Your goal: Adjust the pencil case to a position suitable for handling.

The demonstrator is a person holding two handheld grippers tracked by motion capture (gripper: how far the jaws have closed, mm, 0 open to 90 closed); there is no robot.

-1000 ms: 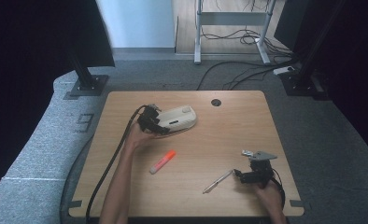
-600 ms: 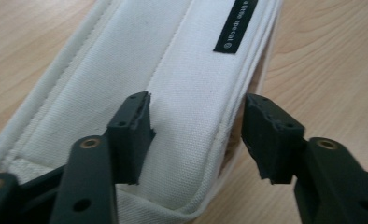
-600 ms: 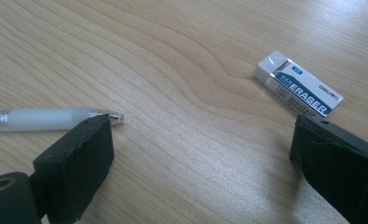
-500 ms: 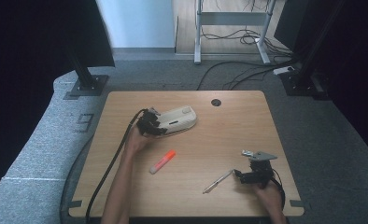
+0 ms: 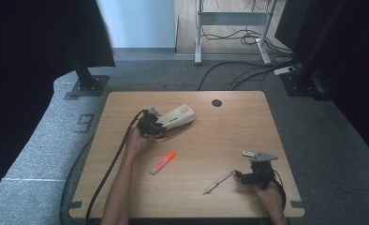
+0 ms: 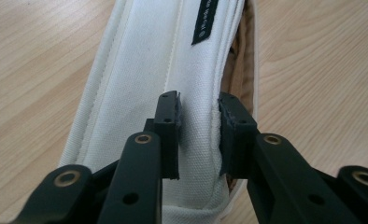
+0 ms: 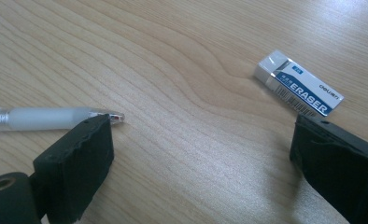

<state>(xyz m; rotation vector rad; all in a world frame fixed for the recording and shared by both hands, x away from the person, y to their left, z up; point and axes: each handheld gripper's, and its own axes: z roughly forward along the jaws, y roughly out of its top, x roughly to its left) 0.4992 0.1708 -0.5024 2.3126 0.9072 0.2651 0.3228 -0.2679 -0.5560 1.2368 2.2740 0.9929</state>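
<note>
**Left fingers pinch the pouch's edge**

Up at eleven o'clock on the wooden surface (image 5: pixel 229 140), my left gripper (image 5: pixel 151 124) has just been closing on the long white canvas pencil pouch (image 5: pixel 177 116); its fingers (image 6: pixel 169 122) now clamp a fold of cloth along the seam, probably to steady or lift the pouch. At five o'clock my right gripper (image 5: pixel 254 178) rests with fingers wide apart, nothing between them.

From above I see an orange highlighter (image 5: pixel 163 162) mid-surface. My right gripper view adds the clear-barrelled pen (image 7: pixel 51 116) by one finger and a white-and-blue eraser (image 7: pixel 298 83) ahead.
</note>
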